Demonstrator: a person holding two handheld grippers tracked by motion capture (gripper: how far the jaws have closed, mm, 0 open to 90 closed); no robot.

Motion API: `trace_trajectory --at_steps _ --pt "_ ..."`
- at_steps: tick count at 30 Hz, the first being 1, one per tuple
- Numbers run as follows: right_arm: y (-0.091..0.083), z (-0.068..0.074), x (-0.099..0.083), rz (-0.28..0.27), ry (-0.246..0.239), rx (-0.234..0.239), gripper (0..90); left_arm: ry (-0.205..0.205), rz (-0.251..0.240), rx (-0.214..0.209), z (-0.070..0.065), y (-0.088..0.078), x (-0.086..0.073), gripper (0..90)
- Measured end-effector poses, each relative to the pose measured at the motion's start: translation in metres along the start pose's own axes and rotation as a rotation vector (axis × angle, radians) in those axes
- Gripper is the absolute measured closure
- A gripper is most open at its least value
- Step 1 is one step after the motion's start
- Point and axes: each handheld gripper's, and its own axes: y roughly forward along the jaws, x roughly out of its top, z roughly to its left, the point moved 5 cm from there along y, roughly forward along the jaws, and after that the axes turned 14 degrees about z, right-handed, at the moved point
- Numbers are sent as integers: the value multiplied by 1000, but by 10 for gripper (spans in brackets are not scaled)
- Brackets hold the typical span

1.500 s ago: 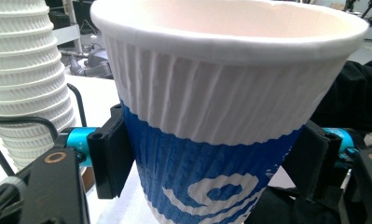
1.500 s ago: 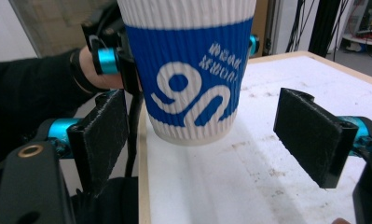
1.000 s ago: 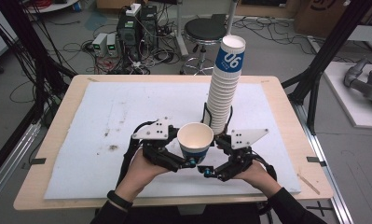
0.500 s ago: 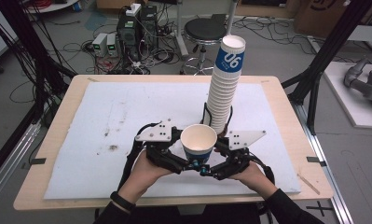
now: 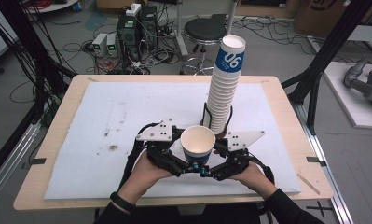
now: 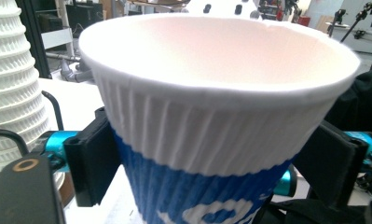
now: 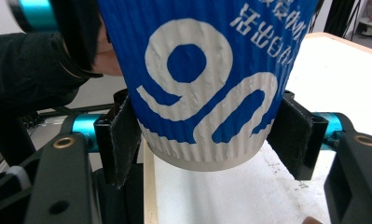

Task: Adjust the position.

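A single ribbed paper cup [image 5: 197, 142], white on top with a blue band, hangs upright above the table's front middle. Both grippers grip its lower part from opposite sides. My left gripper [image 5: 186, 165] comes in from the left; in the left gripper view its pads [image 6: 88, 158] press the cup [image 6: 211, 107] at the blue band. My right gripper [image 5: 212, 170] comes in from the right; in the right gripper view its pads [image 7: 291, 140] clamp the cup [image 7: 207, 79] near its base, above the white mat. A tall stack of the same cups [image 5: 223, 88] stands just behind.
The stack sits in a black wire holder [image 5: 206, 116] and leans slightly right. A white mat [image 5: 127, 107] covers the wooden table, with small dark stains at its left. The table's front edge [image 5: 174, 201] lies just below the hands. A stool [image 5: 204, 30] and cables are on the floor beyond.
The two grippers have drawn slightly closer together around the cup, and the cup has shifted a little to the right. The stack has not moved.
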Motion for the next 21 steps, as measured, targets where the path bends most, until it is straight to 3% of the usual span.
trace_trajectory --at_steps 15,21 --pt "1 1 0 4 4 7 311 -2 -21 -4 1 -3 0 232" --pt "-1 2 2 -25 7 3 216 -6 -24 -2 2 -3 -1 241"
